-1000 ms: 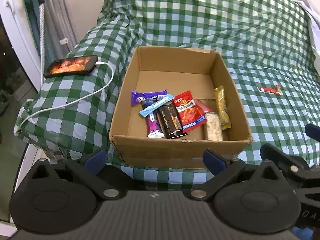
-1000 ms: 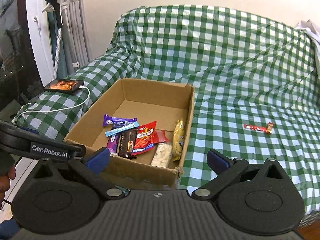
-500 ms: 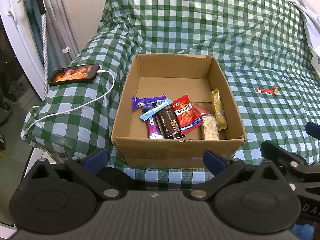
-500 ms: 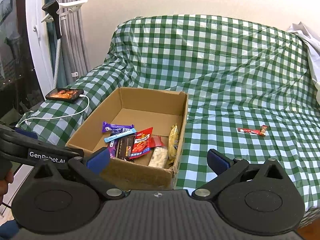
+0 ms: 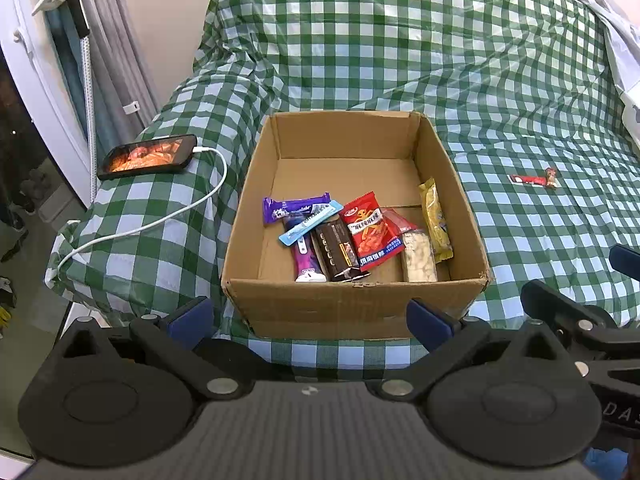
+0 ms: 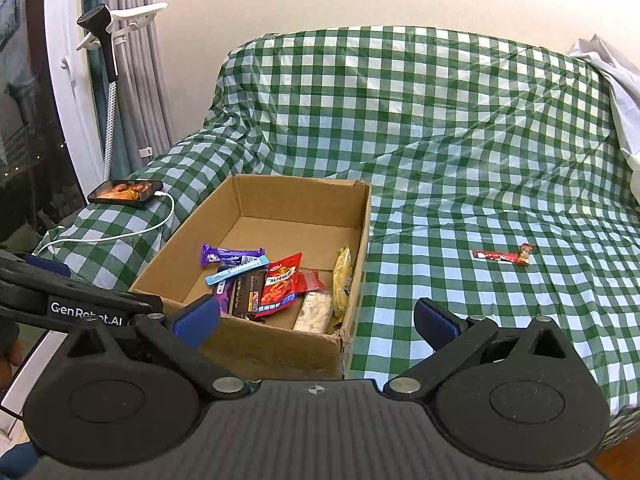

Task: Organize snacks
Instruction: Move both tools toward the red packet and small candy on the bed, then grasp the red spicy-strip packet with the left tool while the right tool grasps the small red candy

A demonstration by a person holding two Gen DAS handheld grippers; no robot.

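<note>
An open cardboard box [image 5: 352, 308] sits on the green checked sofa cover and also shows in the right wrist view [image 6: 276, 348]. Inside lie several snacks: a purple bar [image 5: 294, 208], a red packet [image 5: 370, 230], a brown bar [image 5: 334, 252], a yellow packet [image 5: 435, 218]. A red snack stick [image 5: 528, 179] lies alone on the cover to the right, also in the right wrist view [image 6: 500, 256]. My left gripper [image 5: 310, 318] is open and empty before the box. My right gripper [image 6: 316, 320] is open and empty, near the box's front right corner.
A lit phone [image 5: 148, 157] on a white charging cable [image 5: 160, 220] lies on the sofa arm left of the box. A curtain and a white door frame [image 6: 76, 92] stand at the left. White cloth [image 6: 616, 76] lies at the far right.
Both grippers have pulled back and up from the box, so more of the sofa shows. Both stay open and empty. The snacks have not moved.
</note>
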